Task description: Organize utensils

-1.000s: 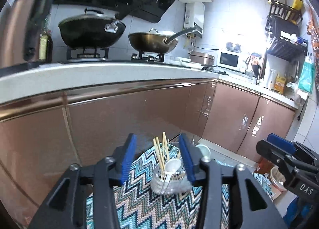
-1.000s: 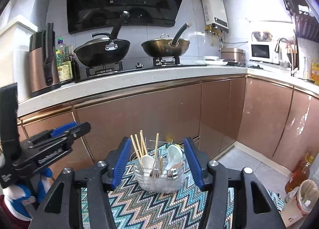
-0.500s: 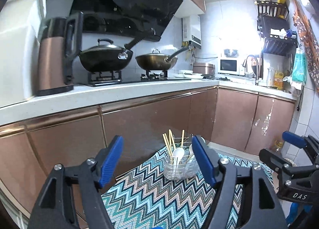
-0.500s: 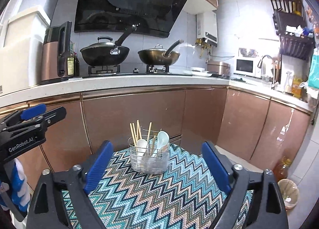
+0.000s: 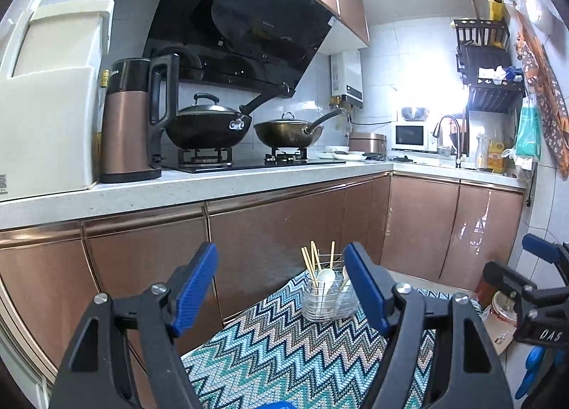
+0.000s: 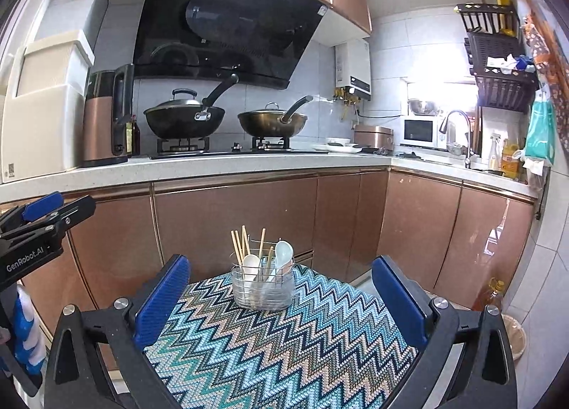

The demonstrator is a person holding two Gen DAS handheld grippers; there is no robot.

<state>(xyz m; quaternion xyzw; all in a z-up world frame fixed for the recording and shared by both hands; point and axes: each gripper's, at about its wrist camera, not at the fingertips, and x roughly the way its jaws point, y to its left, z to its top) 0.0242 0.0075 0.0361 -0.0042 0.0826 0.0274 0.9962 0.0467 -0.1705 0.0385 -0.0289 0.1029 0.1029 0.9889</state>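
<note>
On the zigzag mat, far left to right: left gripper spread wide, nothing between the blue pads, nothing held. Further right, right gripper with jaws opening to full width, likewise empty, the mat showing bare between its fingers. Both well apart from the utensil holder, which stands upright toward the far edge of the mat, ahead of both tongs and in front of the brown cabinet doors.

Judged as the close of a placing step: holder set down, released, utensils already gathered inside. Next move, if any remains, probably calls for scanning for stray utensils; none visible on the mat.

Holder itself: clear cup in a wire frame, see-through. Inside, at left, a cluster of wooden chopsticks leaning slightly; centre, a white spoon; right, a pale spoon bowl-up, rising above the rim. Light and top-heavy by the look, likely easy to tip.
</note>
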